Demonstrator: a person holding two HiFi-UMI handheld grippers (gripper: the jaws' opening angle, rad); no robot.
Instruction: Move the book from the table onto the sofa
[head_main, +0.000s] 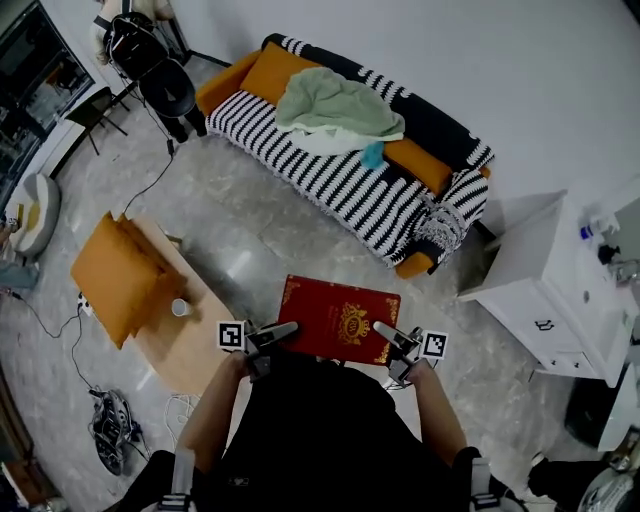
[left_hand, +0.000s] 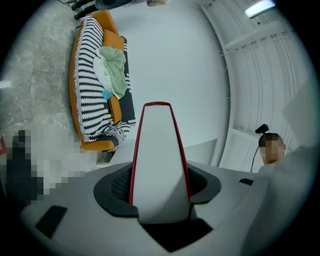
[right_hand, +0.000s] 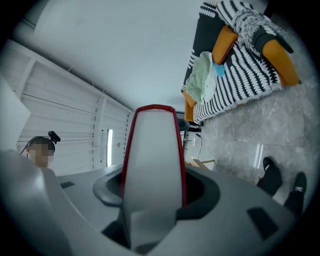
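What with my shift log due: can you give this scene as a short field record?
book: red book, held flat above the floor, off the table
left gripper: shut on book's left side
right gripper: shut on book's right side
sofa: striped, ahead; green blanket on it
table: at left, bearing a cup

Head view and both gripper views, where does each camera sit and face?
Head view: on the person's head, looking steeply down at the book, floor and sofa; forearms, left gripper and right gripper show.
Left gripper view: on the left gripper, looking along its jaws, shut on the book's edge, toward the sofa.
Right gripper view: the same from the right gripper.
Shared: both gripper views show book and sofa.
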